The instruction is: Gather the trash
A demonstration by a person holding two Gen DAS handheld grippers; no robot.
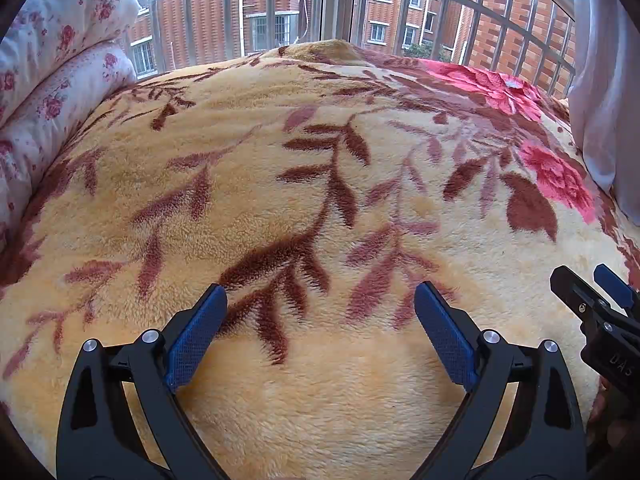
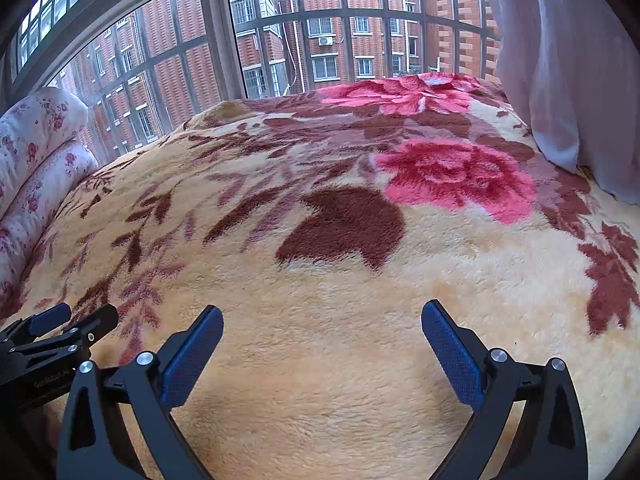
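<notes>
Your left gripper [image 1: 320, 292], black-armed with blue textured pads, stood wide apart with nothing between its fingers, held just above the plush cream-yellow blanket with brown leaf sprays and pink roses [image 1: 304, 208]. Your right gripper [image 2: 322, 312], the same black and blue build, was spread equally wide and equally empty, over a plain cream patch of the blanket. The two tools sat side by side near you: the right one's tips showed at the right edge of the left wrist view, and the left one's tips showed at the left edge of the right wrist view.

As for the trash, you had only one possible candidate in sight: a small pale grey-blue scrap [image 1: 511, 84] lying on the far pink rose at the far right of the blanket, well apart from both grippers. It was too small to tell what it was. In the right wrist view it showed as a pale patch [image 2: 436, 79] on that same far rose.

At the far left a folded white quilt printed with small red flowers [image 1: 60, 64] was stacked against the blanket's edge. A sheer white curtain [image 2: 560, 60] hung at the right, its hem touching the blanket. Beyond the bed stood a window with grey metal bars [image 2: 280, 20], and red brick apartment buildings behind it
</notes>
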